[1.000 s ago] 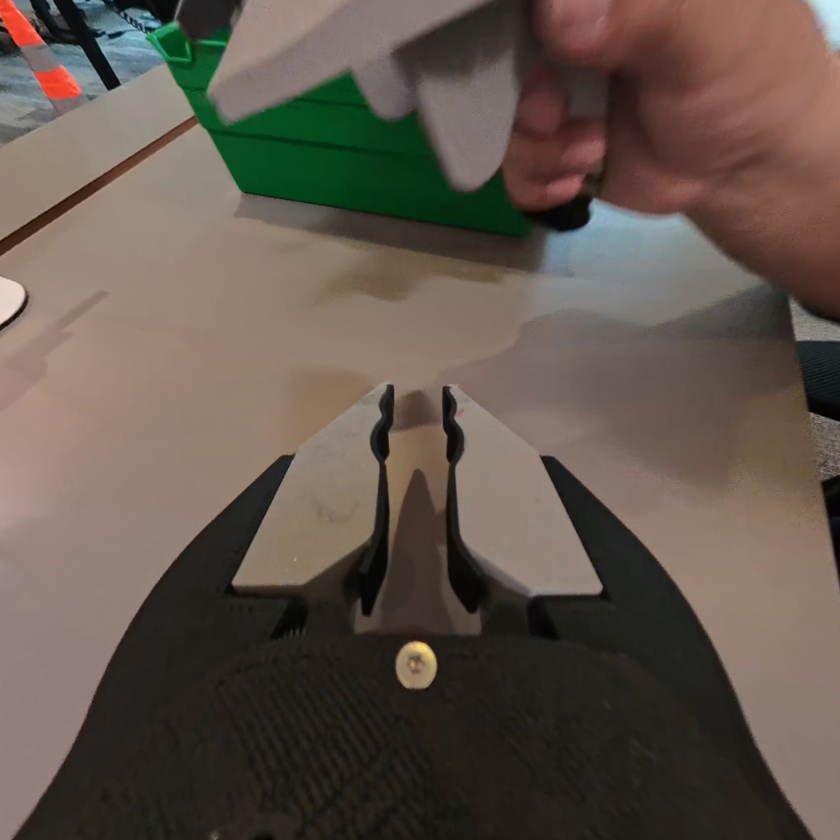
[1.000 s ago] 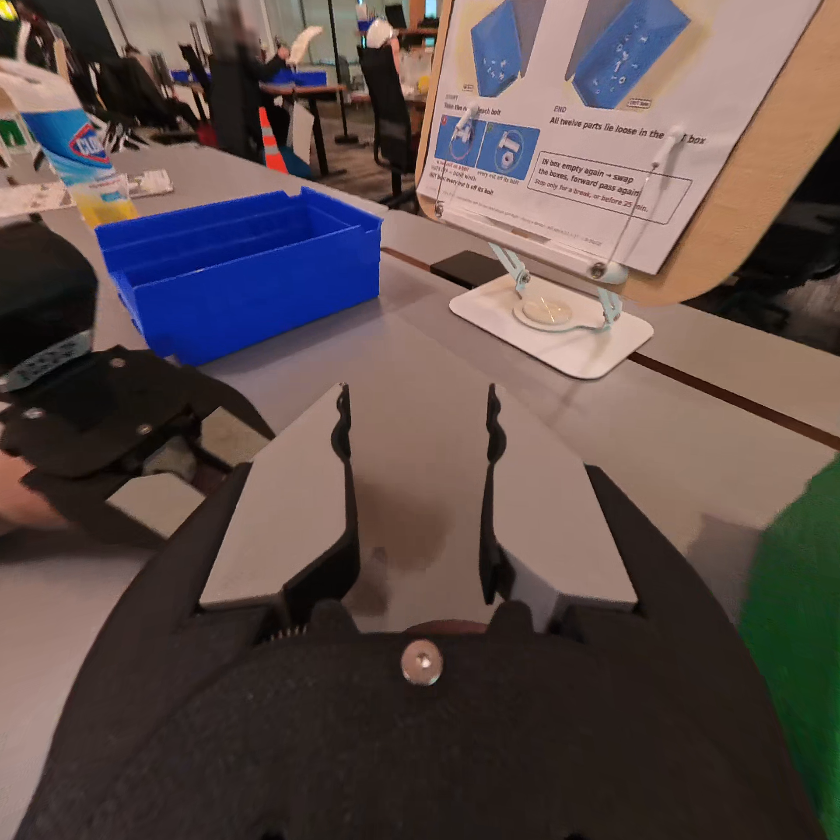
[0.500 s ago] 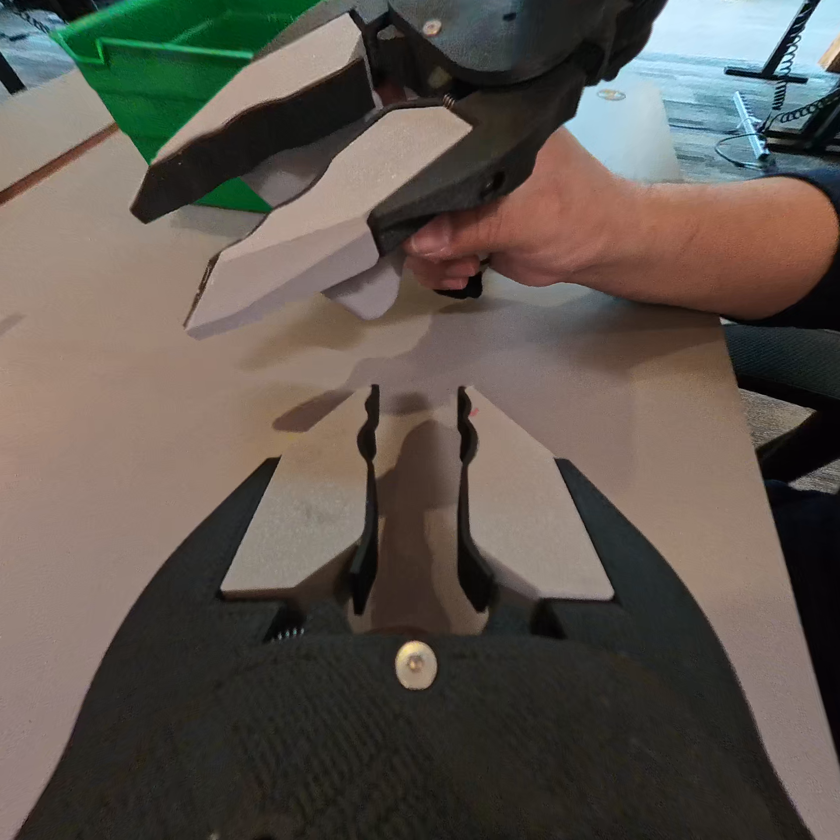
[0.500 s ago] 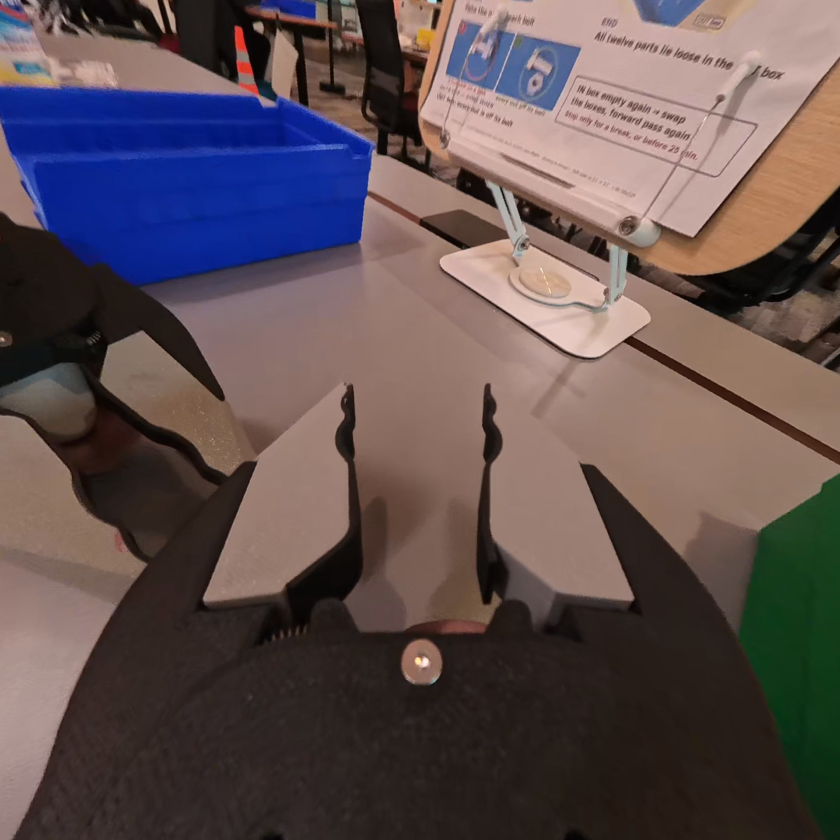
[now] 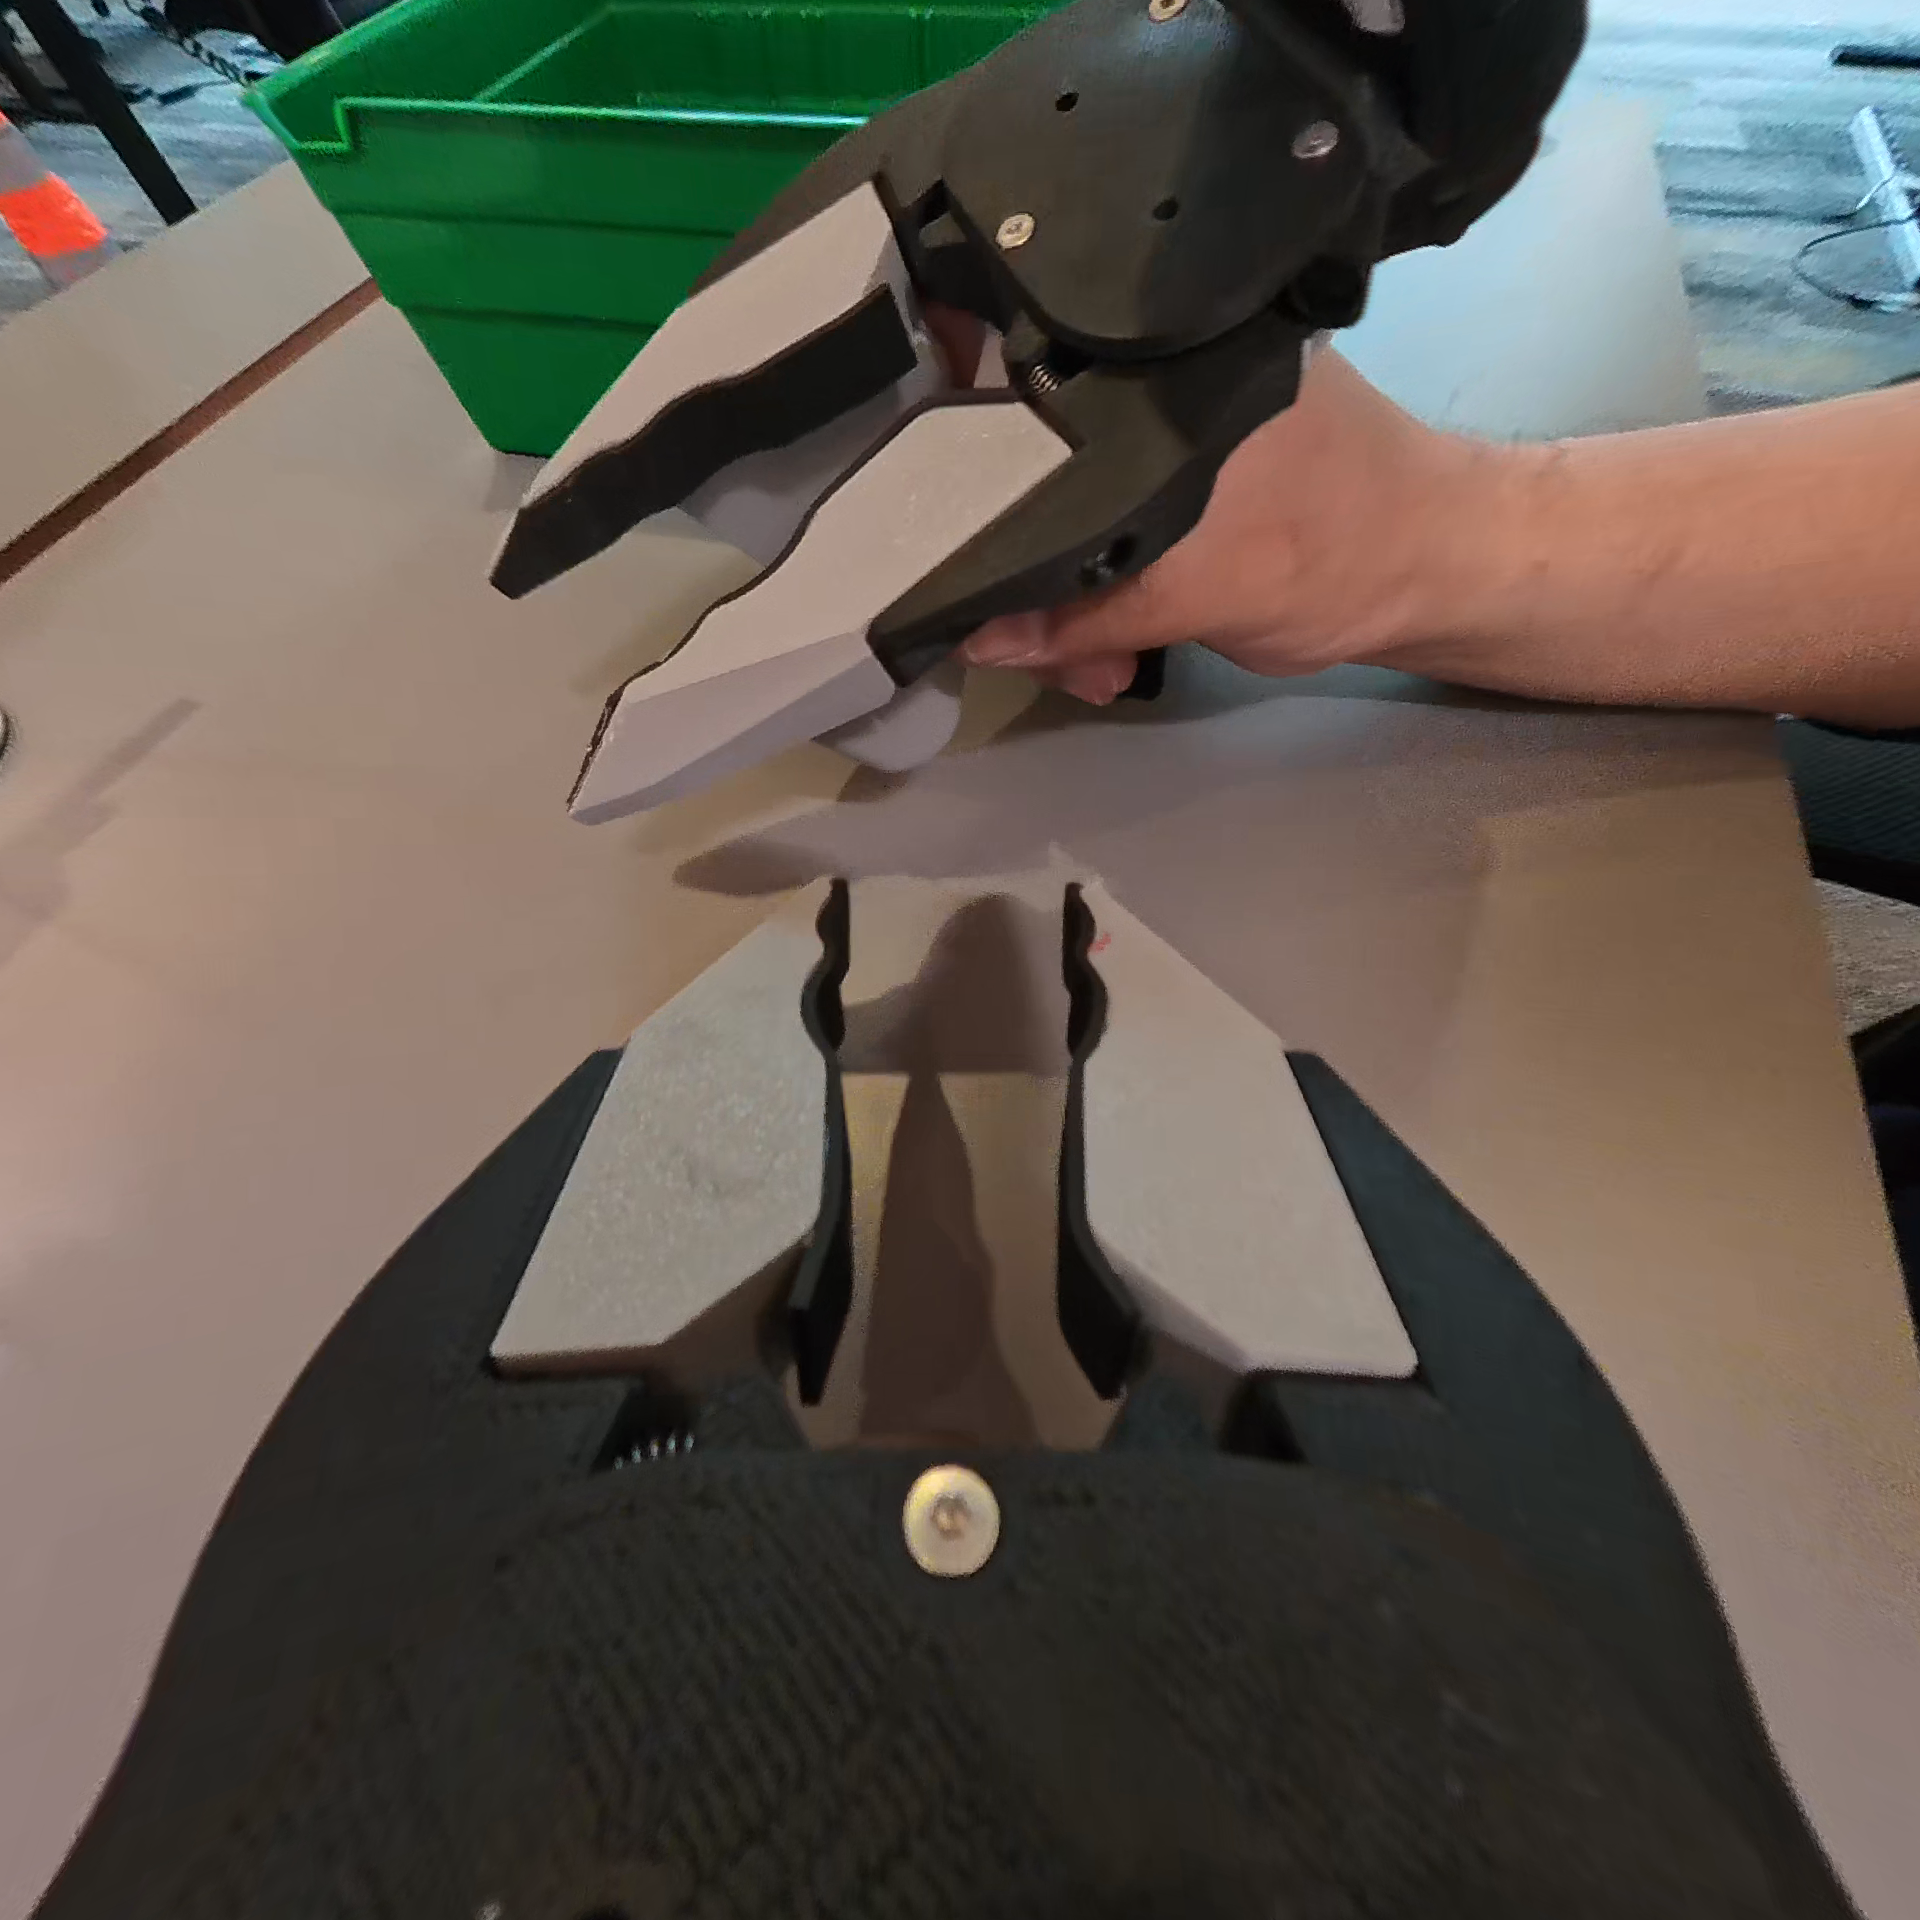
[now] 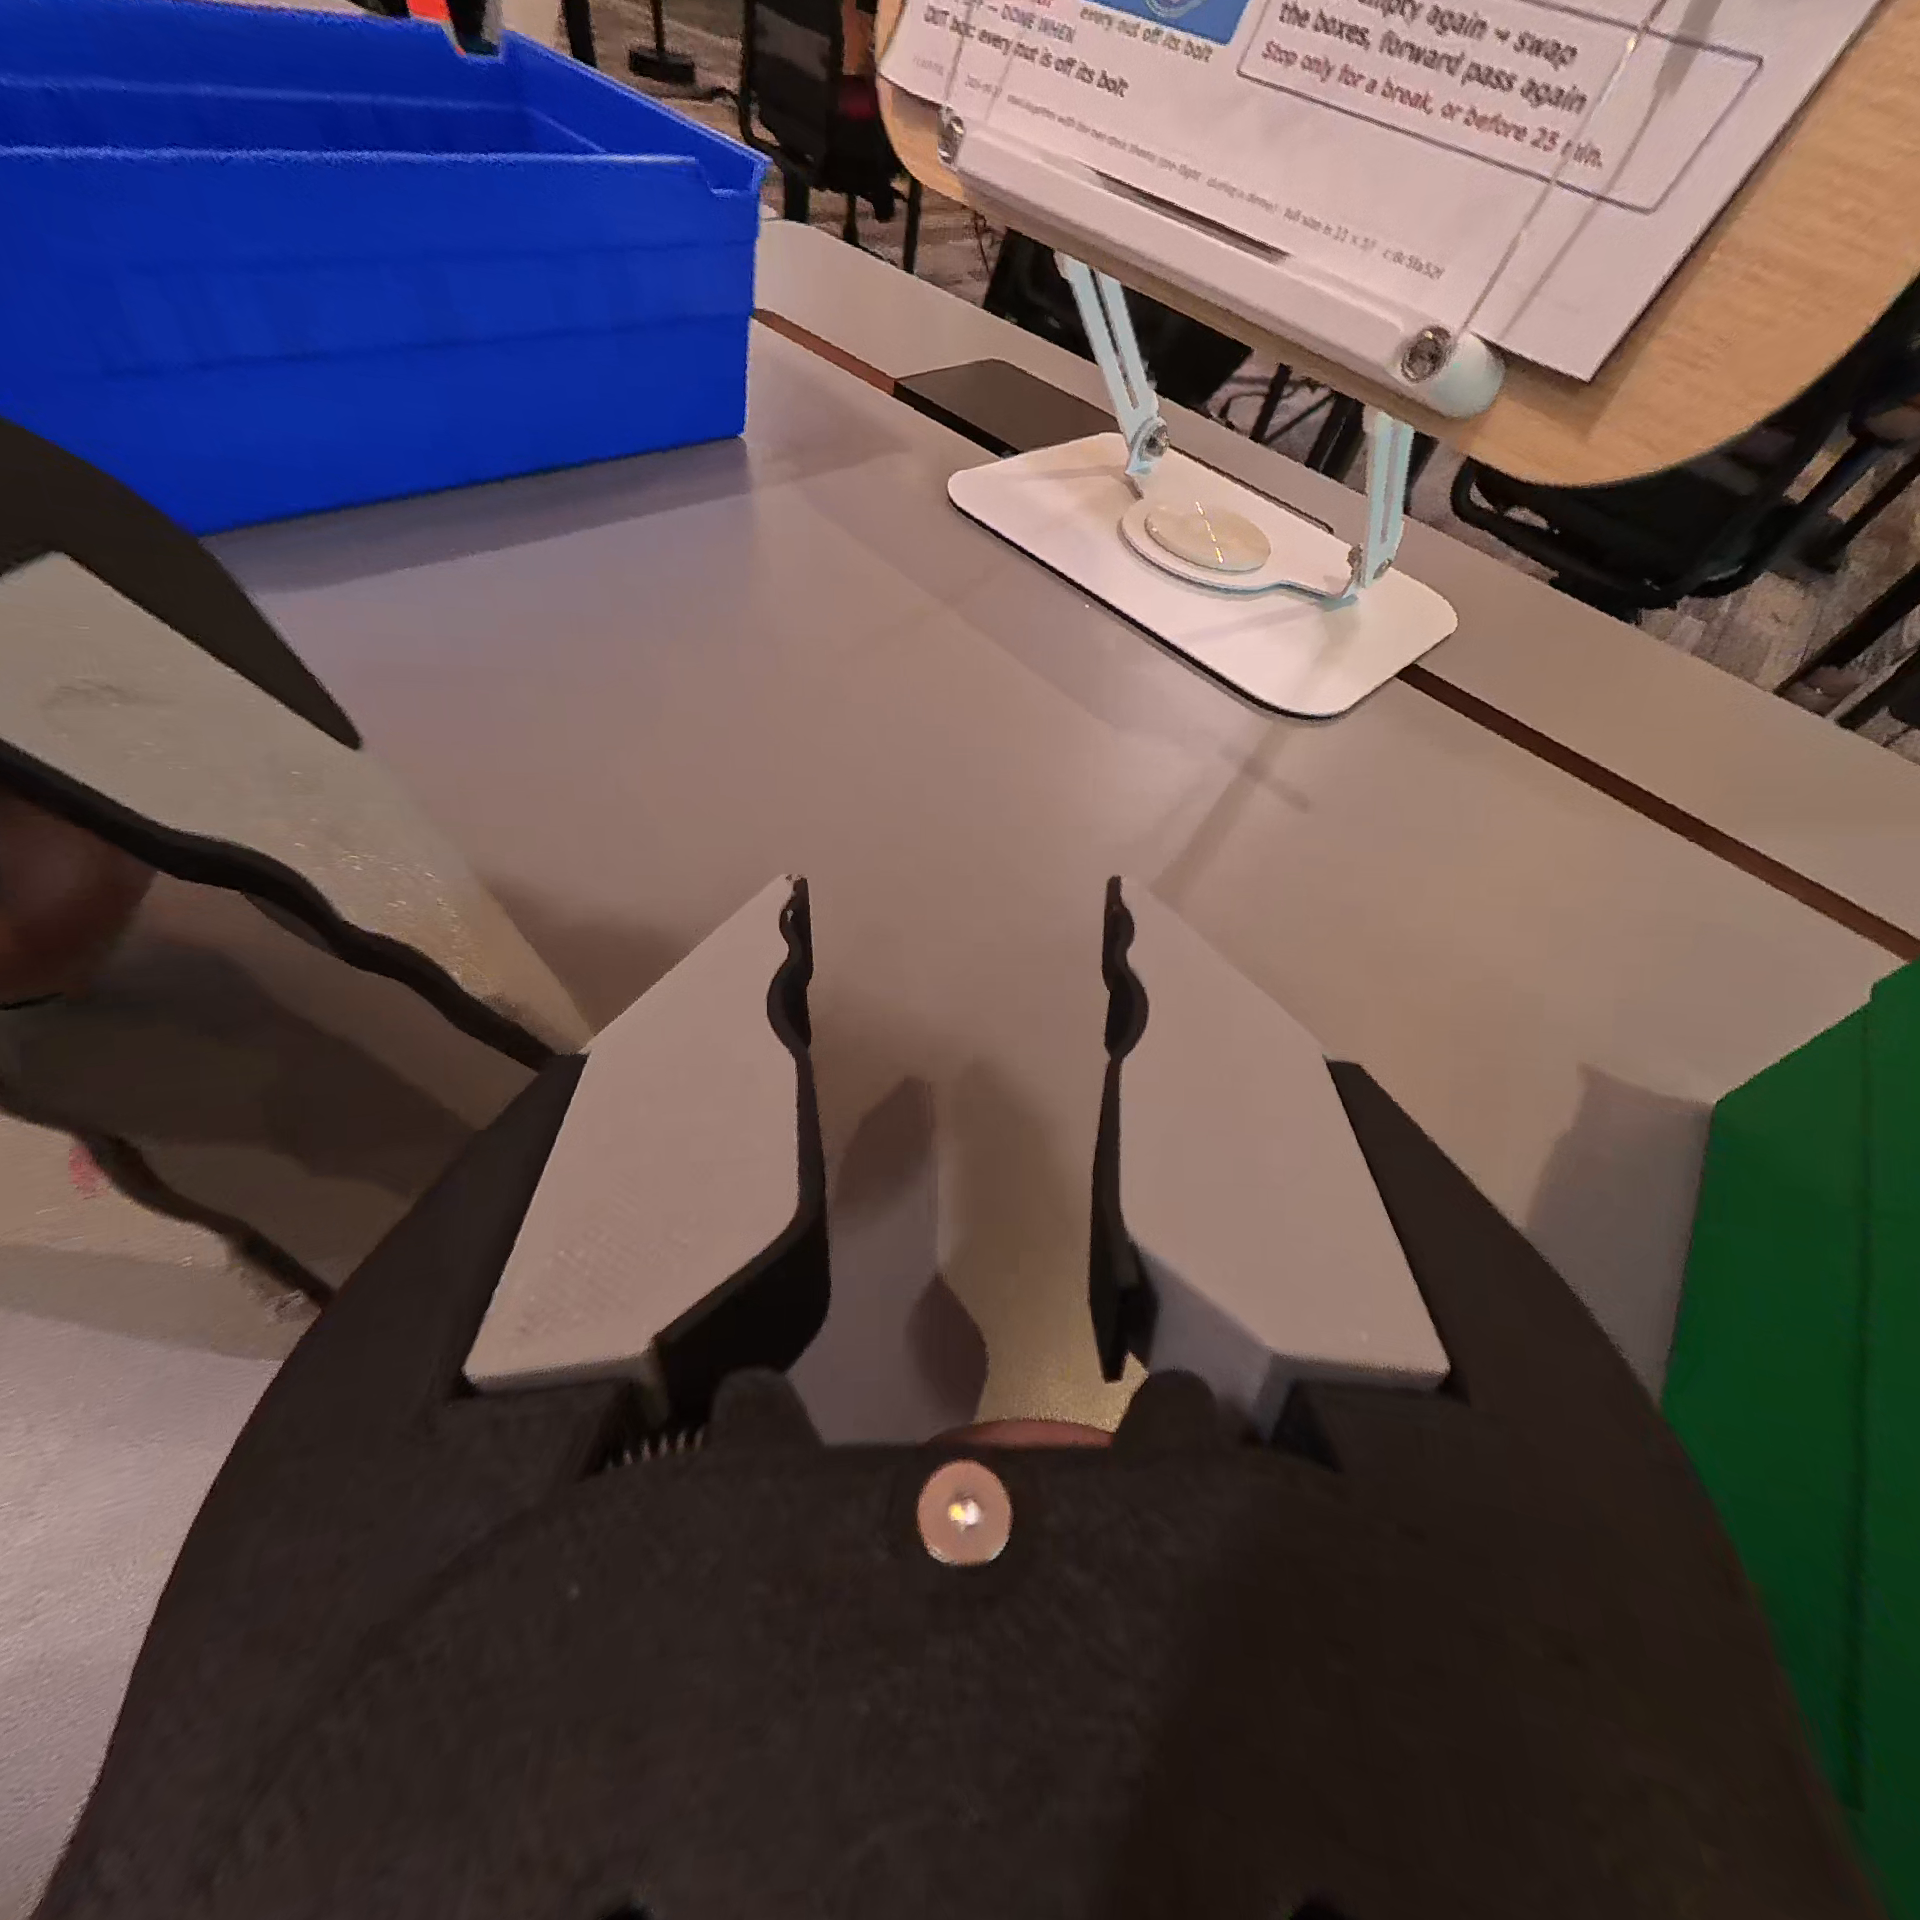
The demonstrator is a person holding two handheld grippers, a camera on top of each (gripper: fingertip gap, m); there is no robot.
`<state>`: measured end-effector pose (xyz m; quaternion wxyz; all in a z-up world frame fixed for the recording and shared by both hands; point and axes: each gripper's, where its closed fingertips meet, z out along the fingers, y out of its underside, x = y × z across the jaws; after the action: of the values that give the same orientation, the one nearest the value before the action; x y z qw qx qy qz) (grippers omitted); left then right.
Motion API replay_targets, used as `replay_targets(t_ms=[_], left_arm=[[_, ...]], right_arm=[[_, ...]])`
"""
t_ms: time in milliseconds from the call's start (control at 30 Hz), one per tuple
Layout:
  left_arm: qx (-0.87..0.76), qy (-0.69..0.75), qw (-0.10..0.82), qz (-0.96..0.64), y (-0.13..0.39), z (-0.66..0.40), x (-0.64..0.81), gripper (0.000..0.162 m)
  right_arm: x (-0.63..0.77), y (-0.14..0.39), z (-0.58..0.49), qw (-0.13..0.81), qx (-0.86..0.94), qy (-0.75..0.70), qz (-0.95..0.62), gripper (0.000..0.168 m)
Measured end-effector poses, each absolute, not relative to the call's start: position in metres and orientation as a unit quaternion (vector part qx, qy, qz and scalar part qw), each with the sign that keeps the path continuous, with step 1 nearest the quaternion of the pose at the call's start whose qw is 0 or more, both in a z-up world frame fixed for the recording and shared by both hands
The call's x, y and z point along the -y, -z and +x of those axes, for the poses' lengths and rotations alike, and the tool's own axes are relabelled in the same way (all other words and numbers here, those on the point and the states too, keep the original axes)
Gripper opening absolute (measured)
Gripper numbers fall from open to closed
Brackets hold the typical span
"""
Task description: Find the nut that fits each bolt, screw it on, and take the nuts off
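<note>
Left tool (image 5: 951, 914), black-bodied with grey wedge-shaped fingers and wavy black pads: fingers spread with a clear gap, nothing between them, held low over the smooth grey-brown tabletop (image 5: 312, 831). Bare surface shows through the gap.

Right tool (image 6: 954, 904), same make: fingers spread wider, nothing held. In the left wrist view it appears (image 5: 582, 686) ahead of the left tool, angled down and leftward, its lower finger tip close over the tabletop; whether it touches cannot be told. A person's bare hand (image 5: 1247, 561) grips its handle from the right, forearm resting along the tabletop edge.

Green plastic bin (image 5: 540, 197), open-topped with stepped walls: stands on the tabletop behind the right tool in the left wrist view; its interior floor is not in sight. In the right wrist view a green wall (image 6: 1808, 1351) fills the right edge, just beside the right tool.

Blue plastic bin (image 6: 364, 301), open-topped with ribbed walls: stands at far left in the right wrist view, well apart from the green bin. Contents not visible.

Nuts and bolts: not visible in either view; location cannot be told.

White flat-based stand (image 6: 1205, 561) with pale blue arms: sits beyond the right tool, carrying a tilted wooden board with a printed sheet (image 6: 1455, 125).
</note>
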<state>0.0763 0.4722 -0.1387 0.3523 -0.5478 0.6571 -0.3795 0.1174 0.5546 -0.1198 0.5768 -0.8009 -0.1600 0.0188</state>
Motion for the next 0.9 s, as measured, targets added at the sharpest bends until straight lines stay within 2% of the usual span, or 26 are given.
replay_targets(t_ms=[267,600,700,733,833,900], left_arm=[[-0.652,0.387,0.343,-0.554,0.131,0.07,-0.474,0.042],[-0.622,0.397,0.32,-0.594,0.129,0.056,-0.49,0.047],[-0.587,0.417,0.314,-0.618,0.1,0.016,-0.502,0.047],[-0.579,0.397,0.328,-0.632,0.09,-0.007,-0.518,0.044],[-0.537,0.299,0.369,-0.697,0.06,-0.091,-0.585,0.053],[-0.509,0.227,0.354,-0.751,0.06,-0.148,-0.631,0.053]], right_arm=[[-0.56,0.126,0.138,0.573,0.109,-0.025,-0.812,0.055],[-0.559,0.132,0.127,0.556,0.14,-0.021,-0.819,0.055],[-0.557,0.13,0.124,0.561,0.143,-0.029,-0.815,0.054],[-0.557,0.129,0.122,0.562,0.145,-0.034,-0.814,0.054],[-0.555,0.123,0.115,0.565,0.156,-0.047,-0.809,0.054],[-0.553,0.118,0.109,0.569,0.163,-0.05,-0.804,0.054]])
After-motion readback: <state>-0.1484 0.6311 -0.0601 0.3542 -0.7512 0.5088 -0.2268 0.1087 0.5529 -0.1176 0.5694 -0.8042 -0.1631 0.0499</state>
